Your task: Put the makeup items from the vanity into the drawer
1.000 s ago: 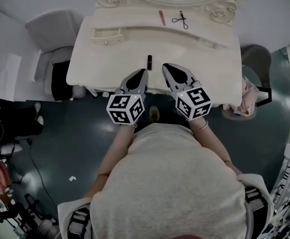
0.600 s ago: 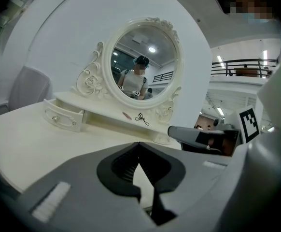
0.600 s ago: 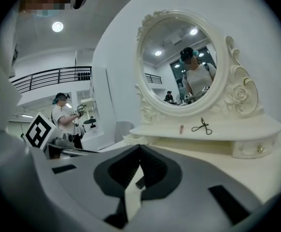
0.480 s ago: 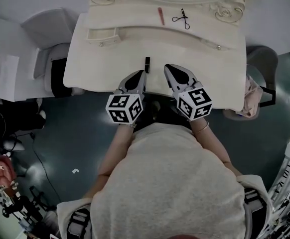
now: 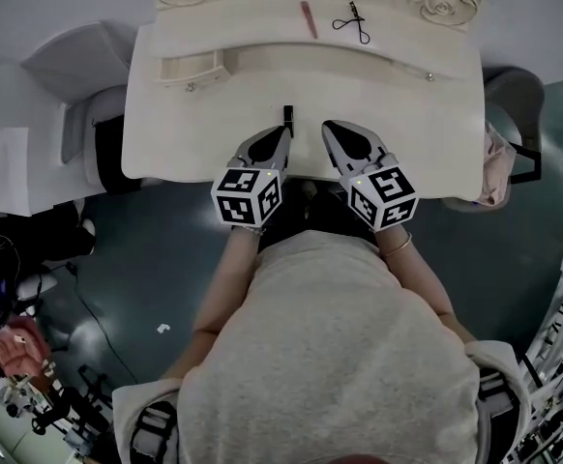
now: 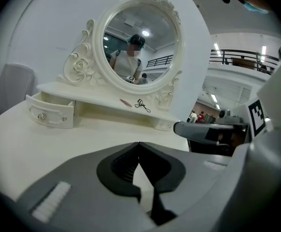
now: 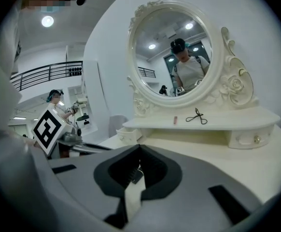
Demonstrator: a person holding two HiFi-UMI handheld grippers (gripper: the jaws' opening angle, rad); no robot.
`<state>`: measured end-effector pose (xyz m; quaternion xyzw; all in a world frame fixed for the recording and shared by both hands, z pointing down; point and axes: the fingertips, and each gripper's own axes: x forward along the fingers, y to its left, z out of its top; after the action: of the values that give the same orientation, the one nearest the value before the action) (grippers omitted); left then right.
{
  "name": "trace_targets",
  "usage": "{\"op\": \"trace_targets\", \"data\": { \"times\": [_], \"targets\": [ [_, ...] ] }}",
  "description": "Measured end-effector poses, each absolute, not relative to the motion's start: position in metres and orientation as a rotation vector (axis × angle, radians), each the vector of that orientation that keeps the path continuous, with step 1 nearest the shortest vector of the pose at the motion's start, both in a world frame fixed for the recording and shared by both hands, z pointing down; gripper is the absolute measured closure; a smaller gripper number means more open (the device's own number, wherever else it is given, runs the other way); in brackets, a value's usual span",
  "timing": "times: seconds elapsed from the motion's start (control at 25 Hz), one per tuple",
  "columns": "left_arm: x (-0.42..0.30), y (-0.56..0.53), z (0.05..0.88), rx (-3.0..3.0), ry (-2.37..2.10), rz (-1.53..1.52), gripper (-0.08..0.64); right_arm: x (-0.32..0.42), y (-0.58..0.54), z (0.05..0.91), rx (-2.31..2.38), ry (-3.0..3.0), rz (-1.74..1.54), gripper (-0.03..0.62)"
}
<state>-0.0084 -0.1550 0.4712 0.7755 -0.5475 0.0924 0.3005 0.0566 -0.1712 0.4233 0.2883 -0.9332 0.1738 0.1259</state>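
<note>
Both grippers have dipped closer to the vanity [image 5: 194, 133] top and sit side by side at its front edge. The left gripper [image 5: 282, 132] has its jaws shut on nothing, and the right gripper [image 5: 328, 126] is likewise closed and empty. A small black tube [image 5: 287, 116] sits on the top just beyond their tips, between them. A pink stick [image 5: 308, 19] and a lash curler [image 5: 351, 23] lie on the rear shelf, and the drawer [image 5: 192, 67] at its left end stands open.

Left gripper [image 5: 281, 135], right gripper [image 5: 330, 127], both closed
</note>
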Motion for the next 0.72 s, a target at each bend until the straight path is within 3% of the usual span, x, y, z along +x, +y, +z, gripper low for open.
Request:
{"op": "trace_targets", "data": {
  "times": [0.44,0.72],
  "targets": [
    [-0.010,-0.166,0.506,2.063,-1.368,0.468,0.541,0.061,-0.176,0.448,0.927,-2.626,0.614,0.584],
    [-0.010,-0.168,0.529,2.023,-1.372,0.555,0.422,0.068,-0.172,0.461,0.971,-2.611,0.698,0.584]
  ]
}}
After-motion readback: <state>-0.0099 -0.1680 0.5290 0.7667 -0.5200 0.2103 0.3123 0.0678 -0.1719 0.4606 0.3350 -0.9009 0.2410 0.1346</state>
